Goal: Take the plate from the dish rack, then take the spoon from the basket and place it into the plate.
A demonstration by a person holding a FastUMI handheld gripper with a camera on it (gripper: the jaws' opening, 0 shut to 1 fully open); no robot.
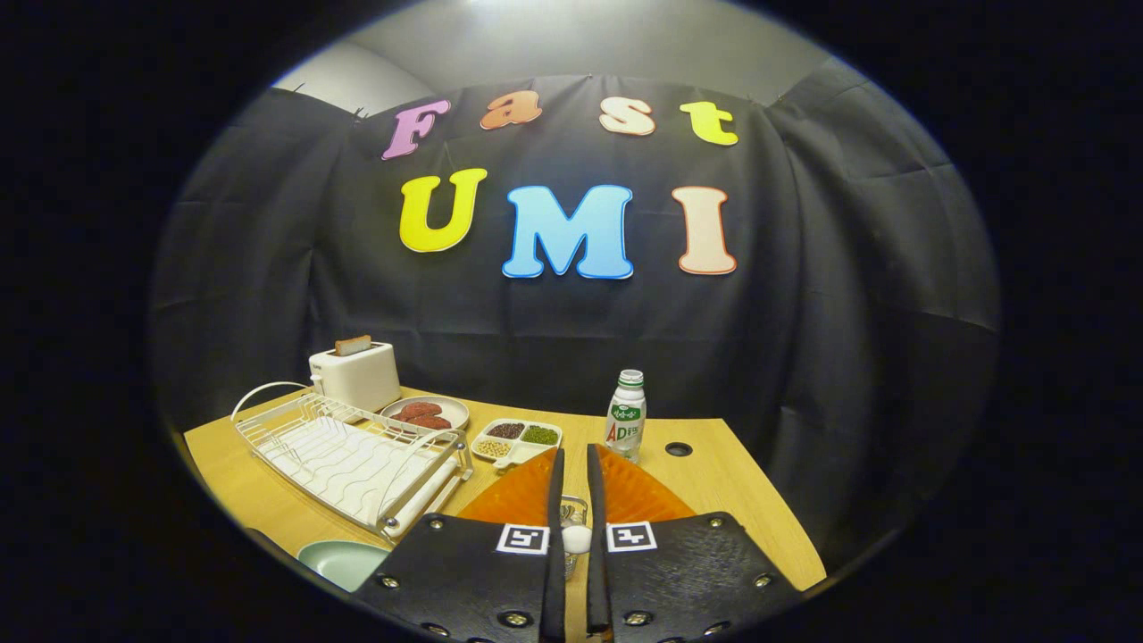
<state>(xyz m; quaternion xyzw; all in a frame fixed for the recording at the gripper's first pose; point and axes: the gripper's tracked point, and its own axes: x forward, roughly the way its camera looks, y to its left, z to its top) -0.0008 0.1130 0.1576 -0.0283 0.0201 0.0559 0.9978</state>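
The gripper (571, 460) sits low over a wooden worktop (714, 482), its fingers (555, 482) drawn close together with only a thin gap between them. In that gap, near the finger bases, a white rounded spoon (576, 538) end shows in front of a wire basket (573, 511); whether both fingers press on the spoon cannot be told.

The pale green plate (344, 563) lies flat on the worktop by the left finger's base, just beside the near corner of the dish rack (353, 455). The white wire rack is empty and stretches back toward a white toaster (354, 375) with a slice of bread (353, 345) standing in its slot.

Next to the toaster a round dish (427, 413) holds reddish-brown pieces. Just ahead of the fingertips sits a divided tray (516, 439) of beans and grains, and to its right a small white bottle (626, 425) with a green cap stands upright. A dark round hole (679, 448) marks the worktop beyond the bottle.
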